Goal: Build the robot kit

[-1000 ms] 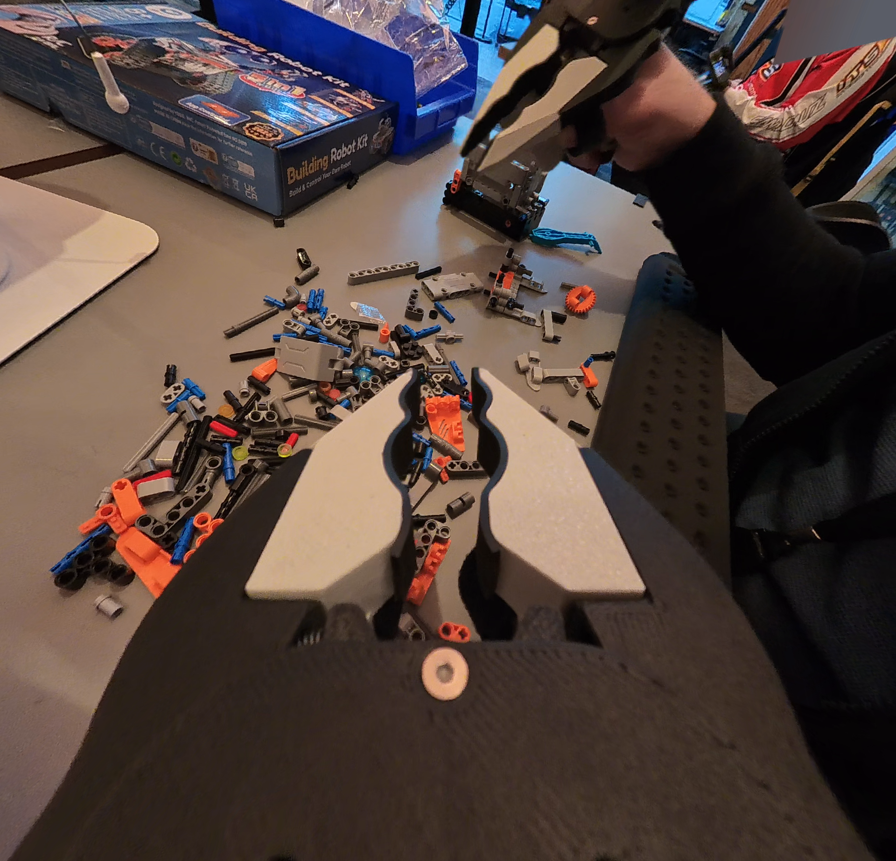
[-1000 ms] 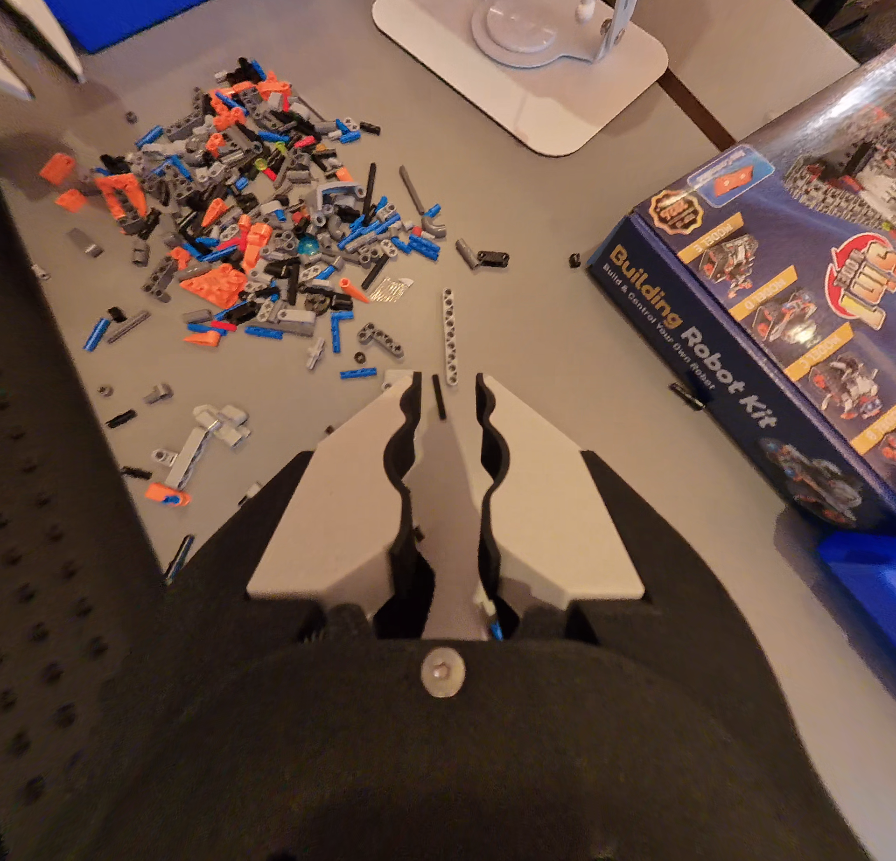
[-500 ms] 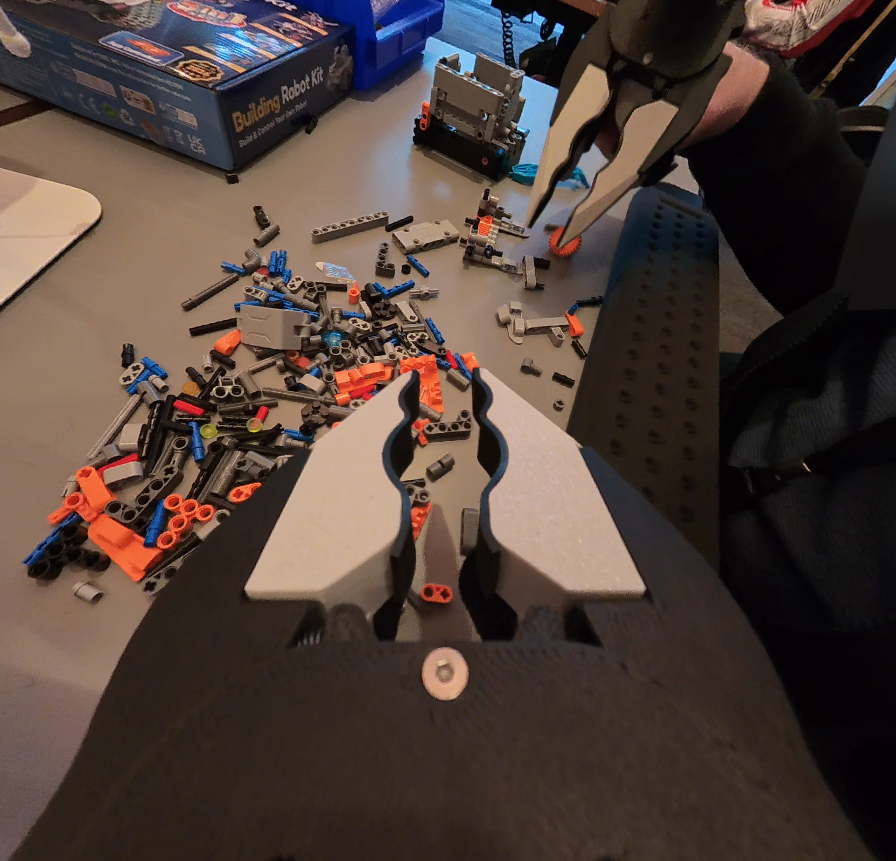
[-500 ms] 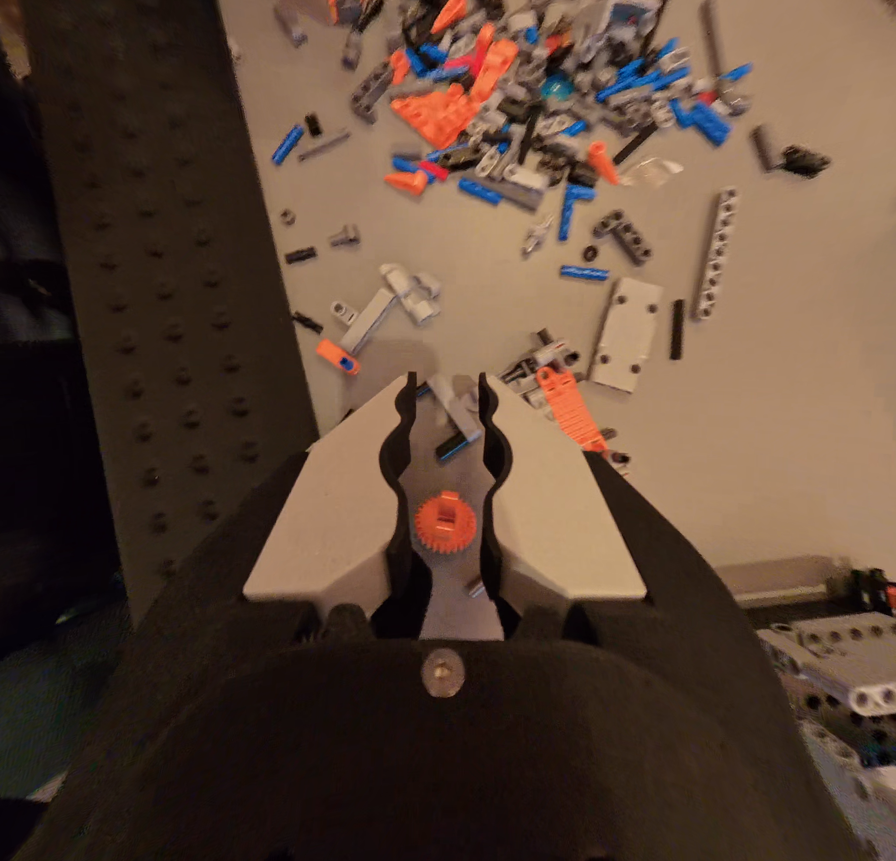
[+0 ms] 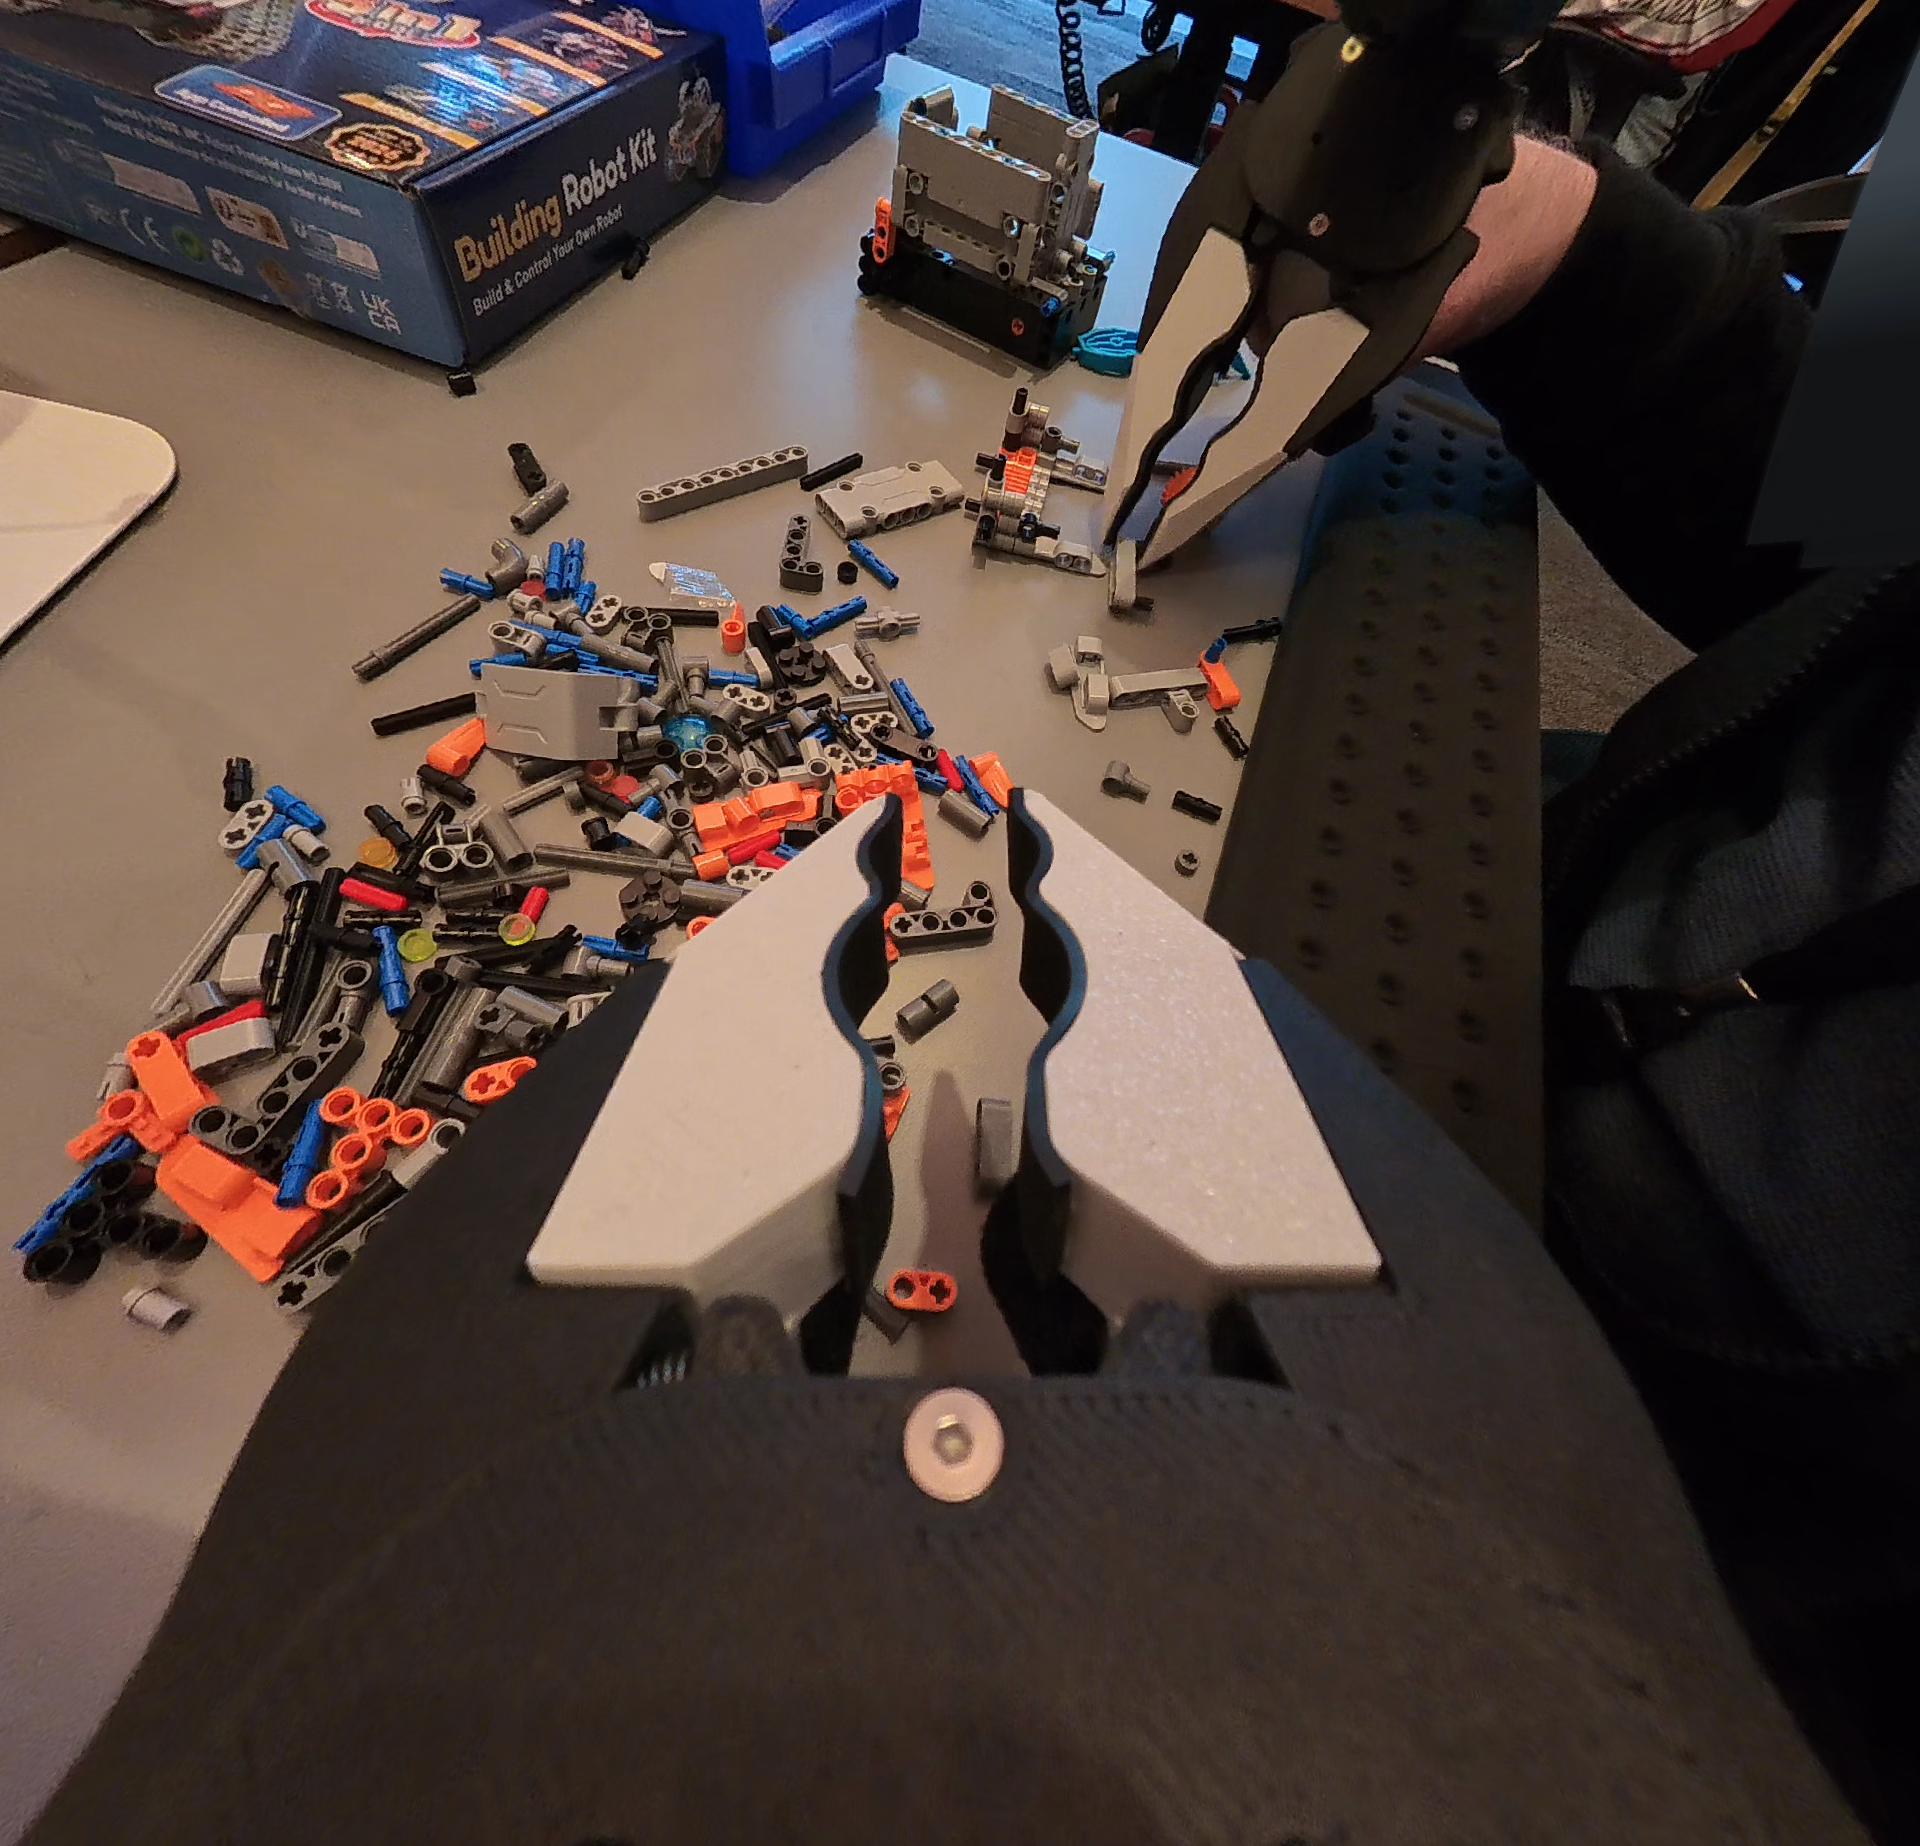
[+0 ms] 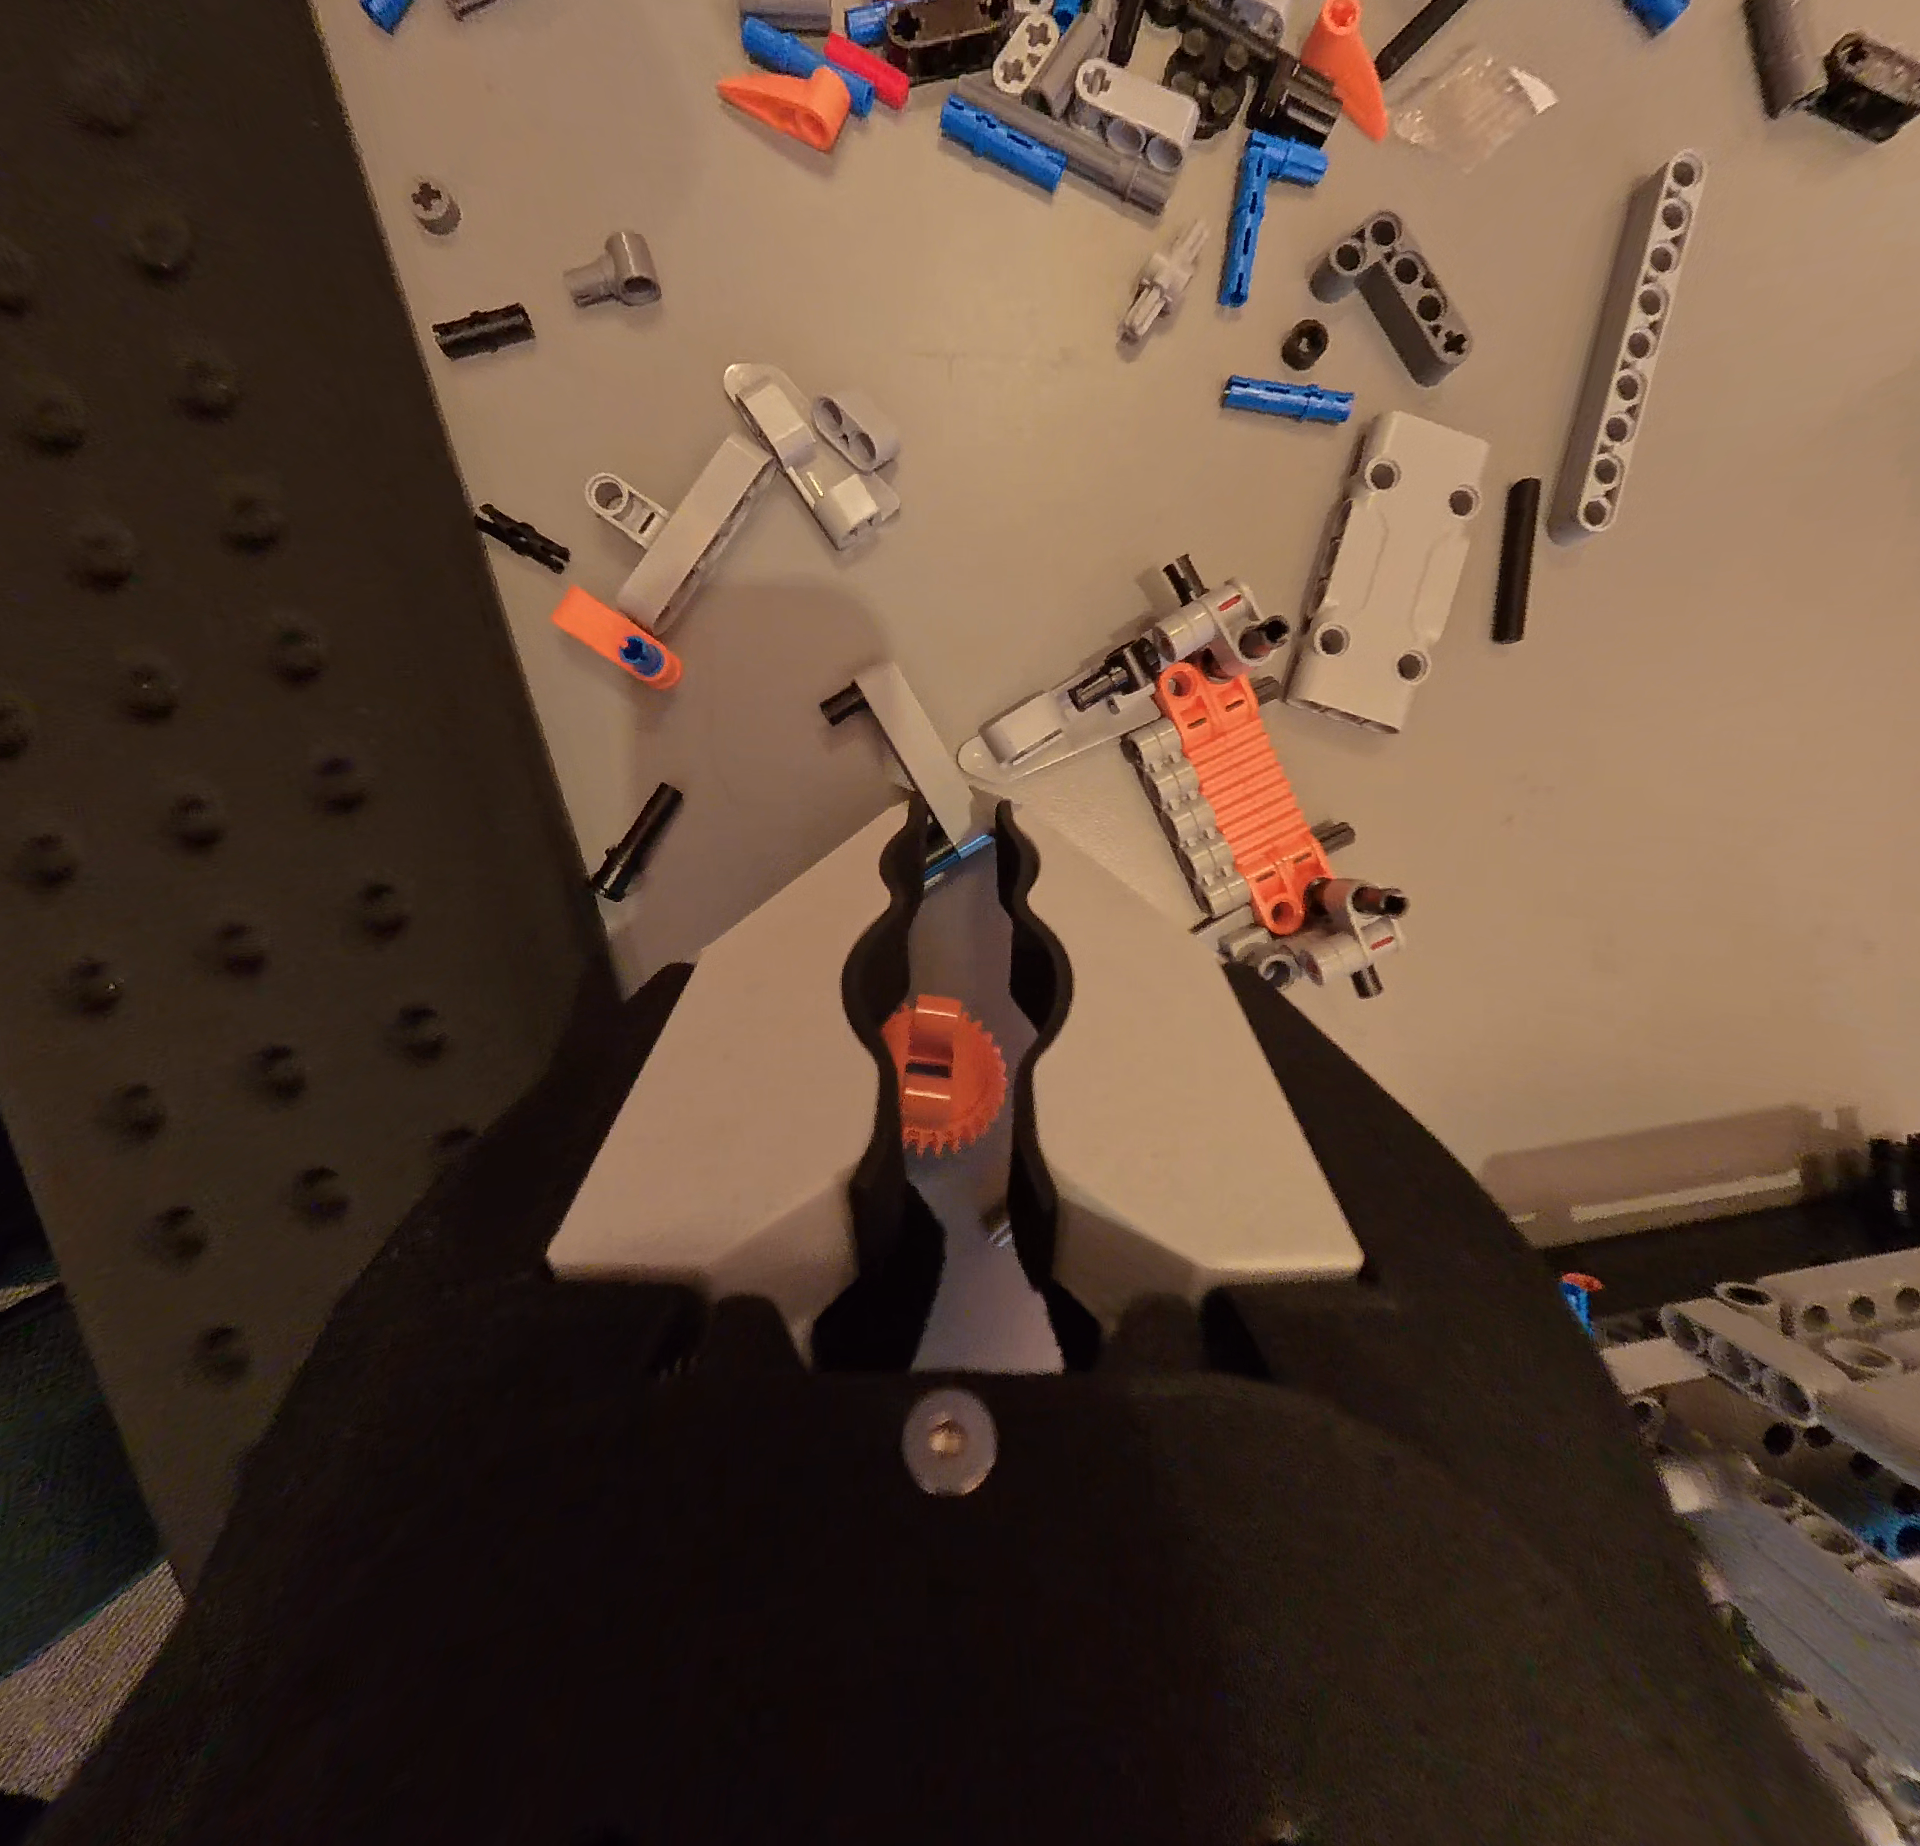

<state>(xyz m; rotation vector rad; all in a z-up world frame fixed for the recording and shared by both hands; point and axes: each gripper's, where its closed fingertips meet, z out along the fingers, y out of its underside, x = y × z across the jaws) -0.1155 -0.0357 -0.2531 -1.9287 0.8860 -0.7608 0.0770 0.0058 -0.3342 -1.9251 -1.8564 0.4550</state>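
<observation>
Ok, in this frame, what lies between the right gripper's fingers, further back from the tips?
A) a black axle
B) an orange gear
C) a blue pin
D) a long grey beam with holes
B: the right wrist view shows the orange gear sitting in the gap between the fingers of the right gripper, behind the tips, which rest at a small grey piece on the table.

Black textured claw (image 5: pixel 948 830) bodies, pale grey wavy-edged fingers (image 5: pixel 727 1090), silver screw (image 5: pixel 953 1445); dark sleeve (image 5: pixel 1642 362).
</observation>
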